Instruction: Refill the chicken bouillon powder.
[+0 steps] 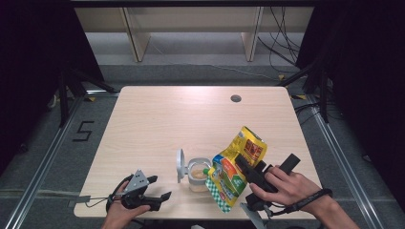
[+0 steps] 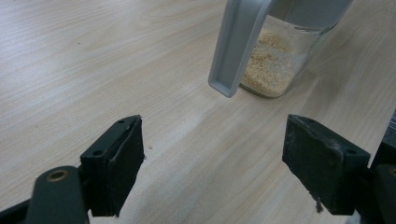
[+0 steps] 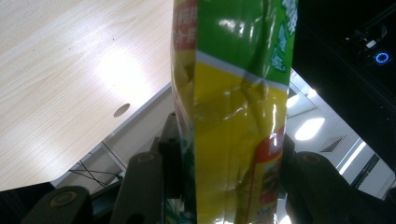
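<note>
Two grippers over the near edge of the table (image 1: 157,114); right gripper (image 1: 244,168) clamps a yellow-green pouch (image 1: 236,167) between its jaws, pouch tilted with its lower end down over the mouth of the jar (image 1: 198,175); in the right gripper view the pouch (image 3: 233,116) stands squeezed between both pads; jar sits near the front-centre of the table, part-filled with pale granules (image 2: 268,60), its grey flip lid (image 1: 180,165) swung open to the left; left gripper (image 1: 157,188) rests at the front-left, jaws spread wide and holding nothing, pointed at the jar, well short of it.
</note>
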{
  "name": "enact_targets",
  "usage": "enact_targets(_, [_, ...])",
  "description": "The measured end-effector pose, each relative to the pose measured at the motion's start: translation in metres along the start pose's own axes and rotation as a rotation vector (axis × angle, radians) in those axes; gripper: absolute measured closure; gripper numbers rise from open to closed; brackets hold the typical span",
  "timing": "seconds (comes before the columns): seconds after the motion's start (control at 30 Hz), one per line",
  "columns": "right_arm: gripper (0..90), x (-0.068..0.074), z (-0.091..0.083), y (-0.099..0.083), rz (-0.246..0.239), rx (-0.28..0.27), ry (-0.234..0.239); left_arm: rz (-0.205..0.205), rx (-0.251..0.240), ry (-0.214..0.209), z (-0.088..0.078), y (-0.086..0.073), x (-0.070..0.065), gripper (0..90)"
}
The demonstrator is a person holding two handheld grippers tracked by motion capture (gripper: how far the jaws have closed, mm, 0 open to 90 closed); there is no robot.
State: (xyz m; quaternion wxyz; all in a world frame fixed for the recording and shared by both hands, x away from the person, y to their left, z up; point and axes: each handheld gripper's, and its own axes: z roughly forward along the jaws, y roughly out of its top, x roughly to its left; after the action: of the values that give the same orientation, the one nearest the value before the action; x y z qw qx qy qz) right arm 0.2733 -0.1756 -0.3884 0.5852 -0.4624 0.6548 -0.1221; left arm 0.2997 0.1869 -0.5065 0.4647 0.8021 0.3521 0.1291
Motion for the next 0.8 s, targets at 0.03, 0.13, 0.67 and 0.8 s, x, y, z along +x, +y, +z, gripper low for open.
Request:
enact_targets(0.03, [61.7, 0.000, 0.000, 0.000, -0.001, 0.000, 0.000, 0.007, 0.005, 0.002, 0.000, 0.000, 0.000, 20.3])
enact_targets(0.13, [61.7, 0.000, 0.001, 0.000, -0.007, 0.002, -0.005, 0.005, 0.004, 0.002, 0.000, 0.000, 0.001, 20.3])
enact_targets(0.67, [63.0, 0.008, 0.001, 0.001, 0.090, -0.013, -0.027, -0.001, -0.003, 0.001, 0.000, 0.000, 0.000, 20.3])
enact_targets(0.8, [63.1, 0.018, 0.003, 0.005, 0.225, -0.017, -0.043, 0.012, 0.010, 0.006, -0.002, 0.000, 0.001, 20.3])
